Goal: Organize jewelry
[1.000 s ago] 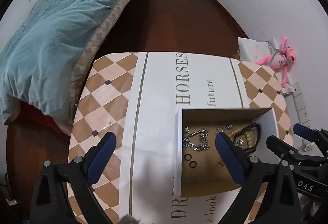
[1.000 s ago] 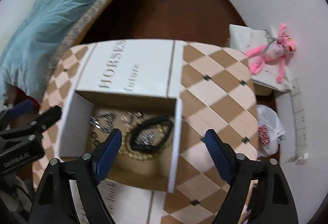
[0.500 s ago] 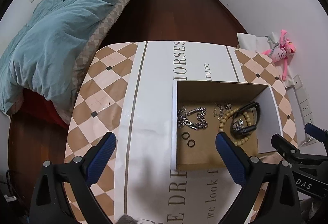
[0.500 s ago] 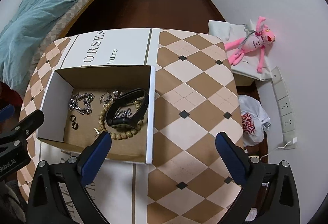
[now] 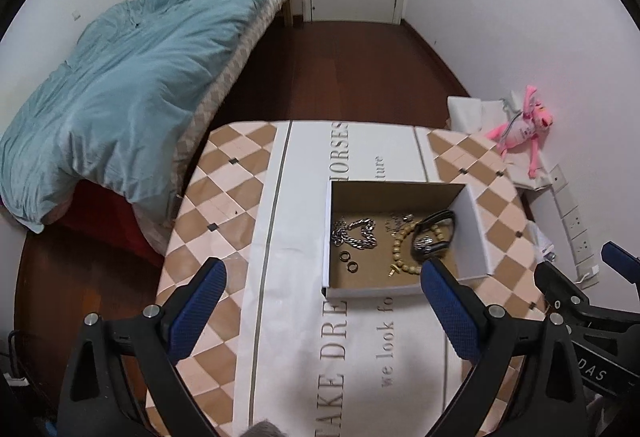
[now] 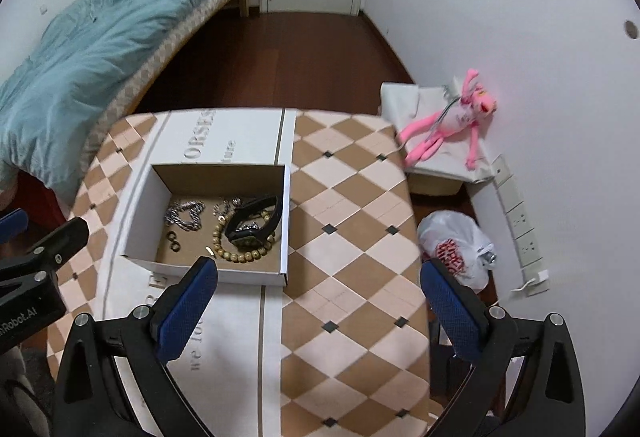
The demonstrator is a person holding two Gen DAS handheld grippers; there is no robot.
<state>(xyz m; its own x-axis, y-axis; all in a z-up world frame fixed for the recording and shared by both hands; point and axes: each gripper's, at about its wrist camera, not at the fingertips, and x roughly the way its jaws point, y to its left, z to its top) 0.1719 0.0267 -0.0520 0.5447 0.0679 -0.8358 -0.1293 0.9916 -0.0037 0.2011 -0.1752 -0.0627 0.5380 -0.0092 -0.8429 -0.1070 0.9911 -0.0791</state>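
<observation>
Now both grippers have drawn back and up from the box (image 5: 406,291) since a second ago, when their blue pads hung over the jewelry; the whole table (image 5: 224,205) and more of the room show in each view. The box sits on the table ahead of the left gripper (image 5: 320,311), toward its right pad, and ahead of the right gripper (image 6: 318,311), toward its left pad, open side up, its long axis running across both views. Inside lie a silver chain (image 5: 355,233) at the left, two small rings (image 5: 348,262) nearer the jaws, a beaded bracelet (image 5: 400,249) and a black watch (image 5: 434,235) at the right, the watch resting on the beads with its strap angled away to the right. Both grippers' jaws stand wide apart, holding nothing and touching nothing, well back from the box.
</observation>
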